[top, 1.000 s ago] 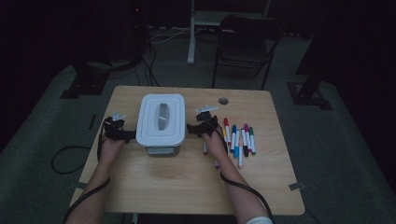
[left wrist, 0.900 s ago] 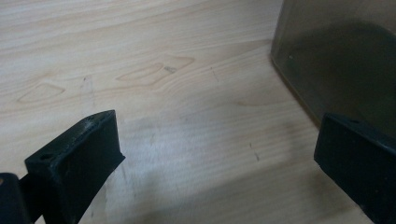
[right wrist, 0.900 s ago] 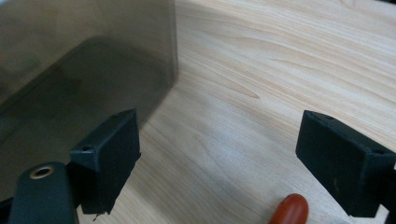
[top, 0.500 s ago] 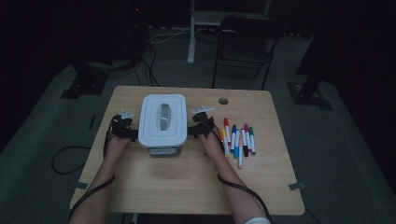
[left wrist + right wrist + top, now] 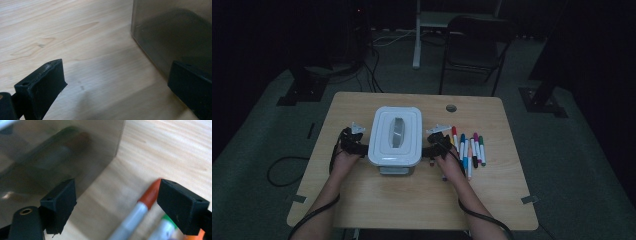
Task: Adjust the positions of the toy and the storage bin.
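Observation:
A clear plastic box with a white lid (image 5: 395, 135) stands in the middle of the wooden table (image 5: 412, 200). My left gripper (image 5: 356, 140) sits against its left side, open; in the left gripper view the box wall (image 5: 175, 30) is at the right, close to the right jaw, with bare table between the jaws. My right gripper (image 5: 435, 141) is at the box's right side, open. The right gripper view has the translucent box wall (image 5: 57, 147) at the left and an orange-capped marker (image 5: 147, 197) between the jaws on the table.
A row of several coloured markers (image 5: 468, 150) lies on the table right of the box, beside my right hand. A cable hole (image 5: 451, 108) is near the far edge. A folding chair (image 5: 474, 45) stands beyond the table.
Both grippers have closed in from the sides toward the box and now sit right against its left and right walls. The box has stayed in place.

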Action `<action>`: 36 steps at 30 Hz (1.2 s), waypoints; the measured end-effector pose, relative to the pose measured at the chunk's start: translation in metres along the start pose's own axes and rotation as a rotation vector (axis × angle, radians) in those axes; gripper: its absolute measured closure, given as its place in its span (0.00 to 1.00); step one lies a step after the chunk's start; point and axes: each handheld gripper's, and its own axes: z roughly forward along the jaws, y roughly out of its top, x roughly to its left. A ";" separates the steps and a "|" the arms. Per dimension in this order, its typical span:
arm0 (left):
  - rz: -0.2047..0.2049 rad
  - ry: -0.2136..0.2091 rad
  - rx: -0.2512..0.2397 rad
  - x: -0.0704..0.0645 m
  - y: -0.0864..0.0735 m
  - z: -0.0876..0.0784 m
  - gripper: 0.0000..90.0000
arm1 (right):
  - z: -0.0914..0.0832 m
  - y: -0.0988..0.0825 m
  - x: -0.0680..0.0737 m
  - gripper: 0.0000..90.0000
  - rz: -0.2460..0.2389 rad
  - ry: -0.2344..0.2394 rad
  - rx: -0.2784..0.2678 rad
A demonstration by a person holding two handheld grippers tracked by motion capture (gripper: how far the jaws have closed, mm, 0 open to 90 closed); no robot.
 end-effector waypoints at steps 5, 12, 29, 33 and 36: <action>0.025 -0.011 -0.003 -0.013 -0.005 -0.007 0.02 | -0.016 -0.014 0.005 0.17 -0.018 -0.003 -0.010; 0.048 -0.039 -0.003 -0.029 -0.016 -0.019 0.02 | -0.037 -0.036 0.015 0.17 0.005 0.039 -0.043; 0.089 -0.059 0.000 -0.056 -0.042 -0.049 0.03 | -0.072 -0.077 0.044 0.17 -0.014 0.100 -0.060; 0.089 -0.069 -0.001 -0.058 -0.049 -0.056 0.03 | -0.078 -0.084 0.052 0.17 -0.013 0.120 -0.066; 0.088 -0.077 -0.004 -0.060 -0.051 -0.058 0.03 | -0.082 -0.090 0.056 0.17 -0.012 0.128 -0.074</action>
